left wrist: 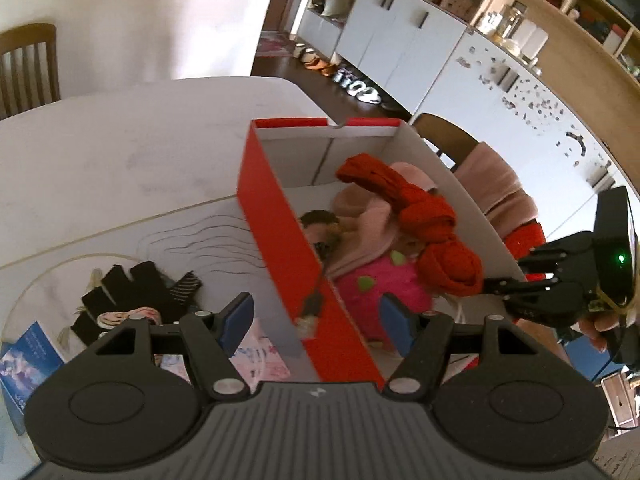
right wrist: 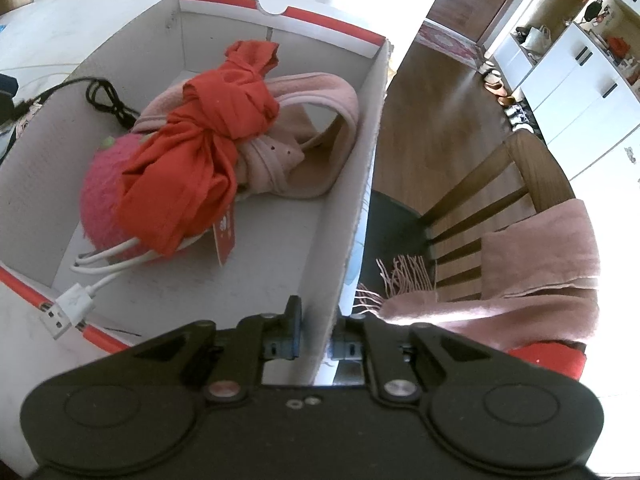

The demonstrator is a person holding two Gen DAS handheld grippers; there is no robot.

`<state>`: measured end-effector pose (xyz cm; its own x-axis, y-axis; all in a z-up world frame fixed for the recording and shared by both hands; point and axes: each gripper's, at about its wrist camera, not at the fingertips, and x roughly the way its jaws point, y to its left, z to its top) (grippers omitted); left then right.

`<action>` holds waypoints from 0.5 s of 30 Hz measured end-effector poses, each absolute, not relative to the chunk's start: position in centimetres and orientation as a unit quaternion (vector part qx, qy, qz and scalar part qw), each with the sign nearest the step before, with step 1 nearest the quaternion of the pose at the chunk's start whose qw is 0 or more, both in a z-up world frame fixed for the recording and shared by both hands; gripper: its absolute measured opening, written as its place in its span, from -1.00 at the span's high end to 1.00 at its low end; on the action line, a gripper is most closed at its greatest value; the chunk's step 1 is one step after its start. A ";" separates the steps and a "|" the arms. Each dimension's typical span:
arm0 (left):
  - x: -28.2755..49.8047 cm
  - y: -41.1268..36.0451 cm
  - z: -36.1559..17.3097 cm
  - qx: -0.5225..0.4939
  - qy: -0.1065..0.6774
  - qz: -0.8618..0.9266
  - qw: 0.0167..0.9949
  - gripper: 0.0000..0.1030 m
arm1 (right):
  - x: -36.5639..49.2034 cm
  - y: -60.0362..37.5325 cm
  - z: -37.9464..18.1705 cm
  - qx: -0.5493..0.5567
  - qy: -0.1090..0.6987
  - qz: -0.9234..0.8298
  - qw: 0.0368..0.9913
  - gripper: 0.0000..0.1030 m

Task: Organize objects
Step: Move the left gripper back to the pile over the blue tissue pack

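A red cardboard box (left wrist: 276,216) with a white inside stands on the white table (left wrist: 120,140). It holds a knotted red cloth (left wrist: 424,220), a pink garment (left wrist: 360,224), a pink plush strawberry (left wrist: 384,292) and cables. My left gripper (left wrist: 316,320) is open, its blue pads on either side of the box's left wall. My right gripper (right wrist: 316,340) is shut on the box's right wall (right wrist: 352,208); it also shows in the left wrist view (left wrist: 516,288). The red cloth (right wrist: 200,136), the pink garment (right wrist: 316,152), the plush (right wrist: 100,196) and a white USB cable (right wrist: 76,300) show inside.
Black fingerless gloves (left wrist: 132,296), a blue booklet (left wrist: 24,364) and pink printed paper (left wrist: 260,356) lie on the table left of the box. A wooden chair (right wrist: 500,184) with a pink fringed scarf (right wrist: 520,280) stands right of the box. White cabinets (left wrist: 400,40) line the far wall.
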<state>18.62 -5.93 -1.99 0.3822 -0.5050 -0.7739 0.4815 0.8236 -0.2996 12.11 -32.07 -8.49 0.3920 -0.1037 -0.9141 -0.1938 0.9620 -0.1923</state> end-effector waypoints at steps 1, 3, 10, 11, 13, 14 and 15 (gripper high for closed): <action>18.5 -6.4 -2.1 -0.008 0.472 -0.300 0.829 -0.33 | 12.1 -32.1 -8.5 -0.135 0.551 0.028 0.823 0.79; 18.4 -7.0 -2.3 -0.003 0.473 -0.303 0.827 -0.33 | 12.1 -32.1 -8.5 -0.135 0.551 0.028 0.823 0.79; 18.3 -8.0 -2.6 -0.002 0.472 -0.313 0.824 0.04 | 12.2 -32.0 -8.6 -0.134 0.551 0.029 0.823 0.80; 18.4 -8.0 -2.7 -0.005 0.476 -0.315 0.821 0.27 | 12.2 -32.1 -8.6 -0.133 0.551 0.030 0.824 0.80; 18.5 -8.0 -2.8 -0.010 0.482 -0.312 0.818 0.40 | 12.2 -32.1 -8.6 -0.132 0.550 0.030 0.824 0.80; 18.5 -8.0 -2.9 -0.008 0.483 -0.308 0.819 0.54 | 12.2 -32.1 -8.6 -0.132 0.550 0.031 0.824 0.80; 18.5 -8.1 -2.8 -0.005 0.482 -0.304 0.822 0.73 | 12.2 -32.1 -8.6 -0.131 0.550 0.031 0.824 0.80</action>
<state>18.50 -8.09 -2.78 0.3507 -0.5046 -0.7889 0.4954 0.8149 -0.3009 12.16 -32.14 -8.61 0.3934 -0.0926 -0.9147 -0.1964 0.9635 -0.1821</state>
